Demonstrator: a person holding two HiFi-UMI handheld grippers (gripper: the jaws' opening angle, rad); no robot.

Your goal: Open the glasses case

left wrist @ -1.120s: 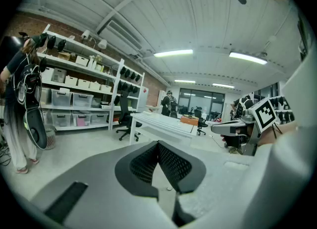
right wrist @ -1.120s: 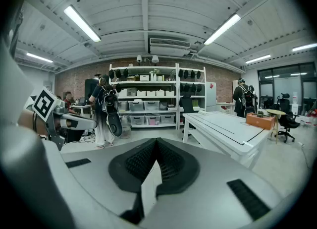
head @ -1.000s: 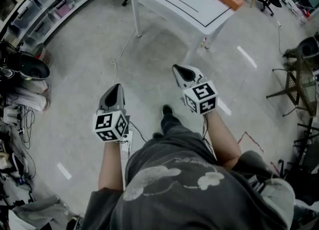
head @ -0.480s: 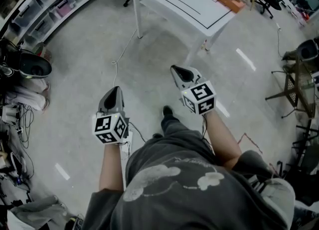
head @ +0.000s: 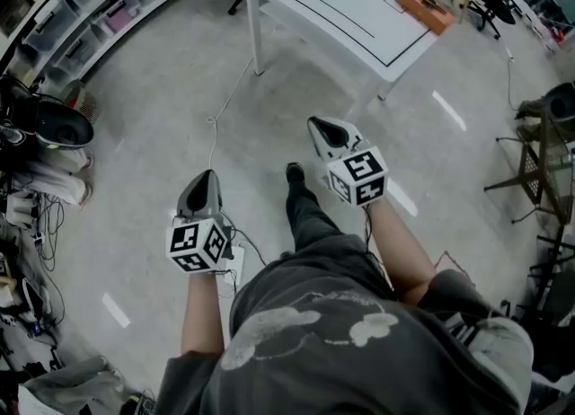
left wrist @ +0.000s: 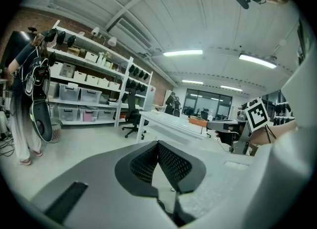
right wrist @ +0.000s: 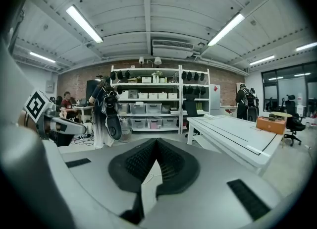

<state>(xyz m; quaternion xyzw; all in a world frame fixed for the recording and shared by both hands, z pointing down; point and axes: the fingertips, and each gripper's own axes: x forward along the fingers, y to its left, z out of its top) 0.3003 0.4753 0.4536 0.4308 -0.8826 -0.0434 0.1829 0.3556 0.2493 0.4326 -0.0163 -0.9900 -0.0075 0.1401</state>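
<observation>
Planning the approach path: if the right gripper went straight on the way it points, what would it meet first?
Nothing near. The right gripper, fingers shut, points over the floor, just left of the white table, toward the far shelving. Depth is unclear; the table looks closest to that line.

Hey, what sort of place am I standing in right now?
Probably a lab or workshop: open shelves of plastic storage bins, a white work table on a bare concrete floor, and an office chair nearby.

Matt, textured black fingers; smooth white table
</observation>
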